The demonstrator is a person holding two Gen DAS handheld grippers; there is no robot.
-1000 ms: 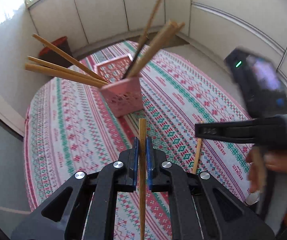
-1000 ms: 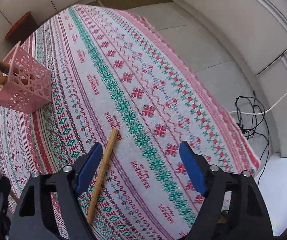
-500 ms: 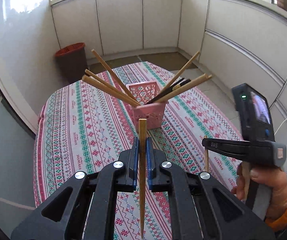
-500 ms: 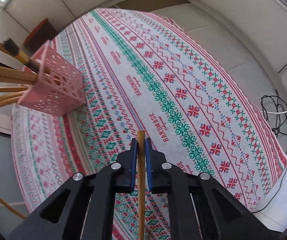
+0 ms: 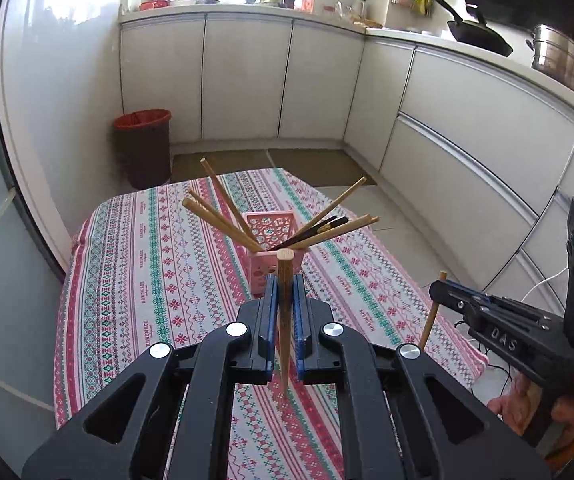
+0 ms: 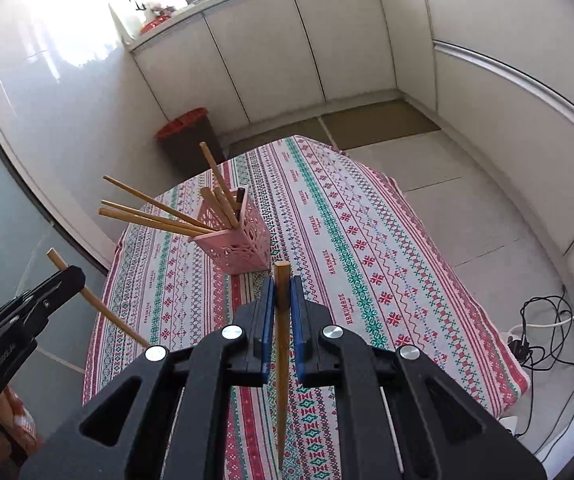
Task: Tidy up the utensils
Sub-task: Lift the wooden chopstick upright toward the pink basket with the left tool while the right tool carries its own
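Left tool [image 5: 285,292] and right tool [image 6: 283,300] each clamp a wooden chopstick [image 5: 285,320] (both upright).

Splayed chopsticks [image 5: 223,216] fan over pink basket [image 5: 273,228], crowding opening.

A pink perforated holder [image 5: 273,240] stands upright at mid-counter, wooden chopsticks [image 5: 223,220] and one dark pair [image 5: 319,229] fanning left and right from it. Two more wooden chopsticks are held up above the cloth: one [image 5: 285,320] pinched upright, another [image 6: 282,360] likewise, tip down.
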